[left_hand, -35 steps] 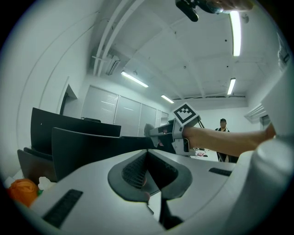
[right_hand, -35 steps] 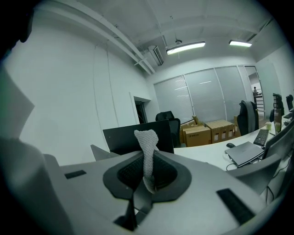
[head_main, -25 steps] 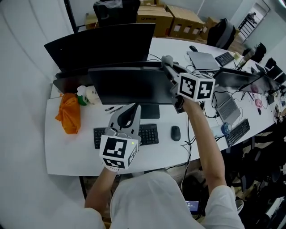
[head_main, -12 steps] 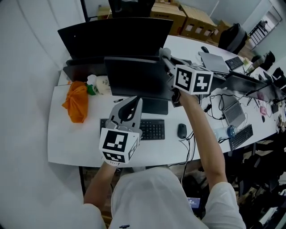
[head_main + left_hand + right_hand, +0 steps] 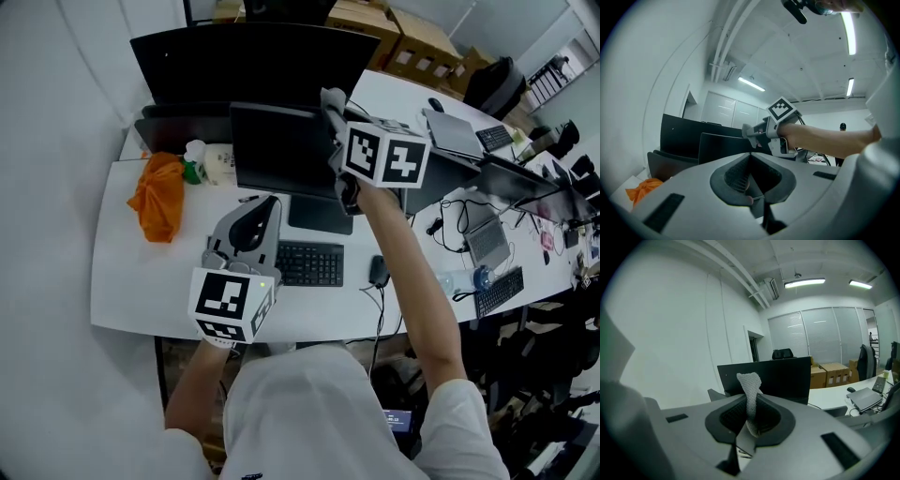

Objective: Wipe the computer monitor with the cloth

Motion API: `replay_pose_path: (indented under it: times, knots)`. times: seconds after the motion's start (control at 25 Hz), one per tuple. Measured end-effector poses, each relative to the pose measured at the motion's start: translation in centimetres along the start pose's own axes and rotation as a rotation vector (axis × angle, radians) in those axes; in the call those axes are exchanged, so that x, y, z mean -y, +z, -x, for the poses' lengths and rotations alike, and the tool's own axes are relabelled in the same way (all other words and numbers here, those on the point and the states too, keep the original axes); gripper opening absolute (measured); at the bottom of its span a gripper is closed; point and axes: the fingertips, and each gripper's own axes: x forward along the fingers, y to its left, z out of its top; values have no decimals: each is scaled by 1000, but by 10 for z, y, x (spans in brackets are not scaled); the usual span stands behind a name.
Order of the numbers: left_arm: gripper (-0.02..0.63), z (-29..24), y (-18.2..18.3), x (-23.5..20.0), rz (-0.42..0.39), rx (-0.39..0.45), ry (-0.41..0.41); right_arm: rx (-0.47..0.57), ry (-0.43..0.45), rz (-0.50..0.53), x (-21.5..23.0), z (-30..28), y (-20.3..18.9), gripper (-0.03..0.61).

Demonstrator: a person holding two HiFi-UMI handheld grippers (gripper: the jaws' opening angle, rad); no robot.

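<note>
The near black monitor stands on the white desk, screen dark. My right gripper is raised at that monitor's upper right corner and is shut on a grey mesh cloth, which sticks up from between the jaws. My left gripper hovers low over the desk in front of the monitor stand, left of the keyboard, shut with nothing in it. In the left gripper view the monitor and the right gripper show ahead.
A larger black monitor stands behind the near one. An orange bag and a small bottle lie at the desk's left. A mouse and cables sit right of the keyboard. Laptops and cardboard boxes fill the right and back.
The head view has swung, so the desk sits further right and up in frame. My right gripper stays at the monitor's upper right corner with the cloth. The left gripper has barely moved.
</note>
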Motion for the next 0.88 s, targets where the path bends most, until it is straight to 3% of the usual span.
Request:
replay_pose_path:
  times: [0.88]
  knots:
    - [18,55,-8,-62,34,9,181,24,143,-37,-106,-69,7,37]
